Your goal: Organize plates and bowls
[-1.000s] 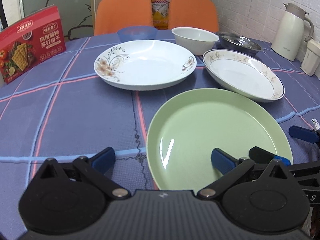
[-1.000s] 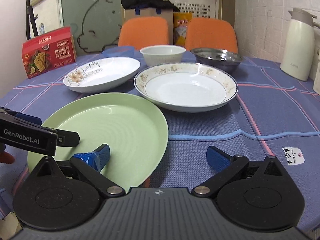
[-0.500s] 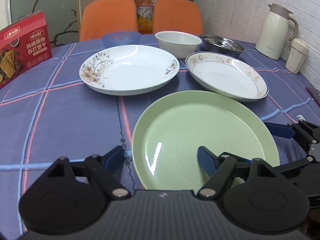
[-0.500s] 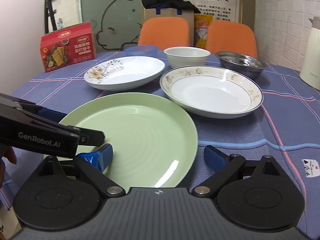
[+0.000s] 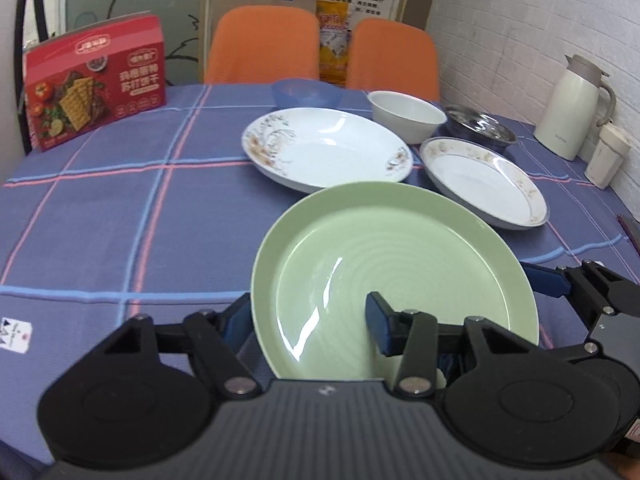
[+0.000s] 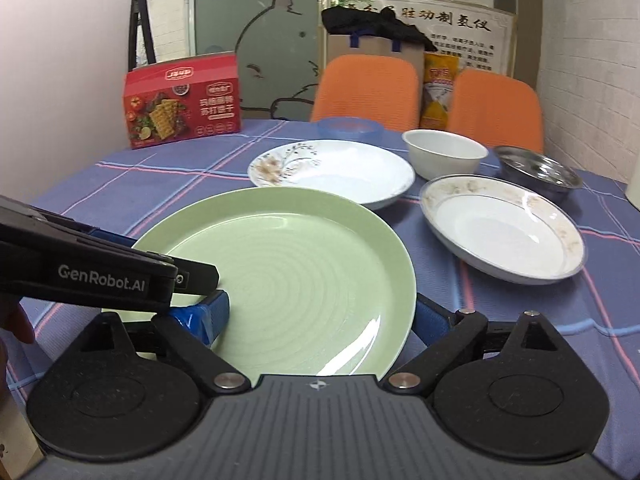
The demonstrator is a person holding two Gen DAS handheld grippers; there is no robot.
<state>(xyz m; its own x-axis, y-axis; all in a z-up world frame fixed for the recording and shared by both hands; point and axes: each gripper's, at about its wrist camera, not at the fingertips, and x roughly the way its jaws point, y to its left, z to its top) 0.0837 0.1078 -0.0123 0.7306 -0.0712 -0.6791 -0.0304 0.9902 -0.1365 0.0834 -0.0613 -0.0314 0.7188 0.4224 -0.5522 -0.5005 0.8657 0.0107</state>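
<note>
Left wrist view shows the green plate (image 5: 394, 276) raised and tilted, its far rim overlapping in the picture the near edge of the floral plate (image 5: 326, 148), with the gold-rimmed plate (image 5: 486, 180) just beside on the right. The left gripper (image 5: 308, 322) straddles the plate's near-left rim, one blue finger under the edge and one over the dished face, so it reads as pinching the plate; the right gripper (image 6: 320, 316) does likewise on the near-right rim in the right wrist view, where the left tool's black body crosses low at the left. The main risk, as I judge it, is slip: the glaze looks glossy, both holds sit on the same near side, and the far half hangs unsupported, so uneven pull from the two hands could twist the plate out or tip it forward. A second risk is its far rim clipping the floral plate or the gold-rimmed one if it travels forward too low. Behind those stand the white bowl (image 5: 406, 114), the blue bowl (image 5: 306, 92) and the steel bowl (image 5: 480, 130), packed close. Open cloth lies to the left, toward the red cracker box (image 5: 94, 80); the thermos (image 5: 574, 106) and wall close the right side, and the table edge sits right under the grippers.
</note>
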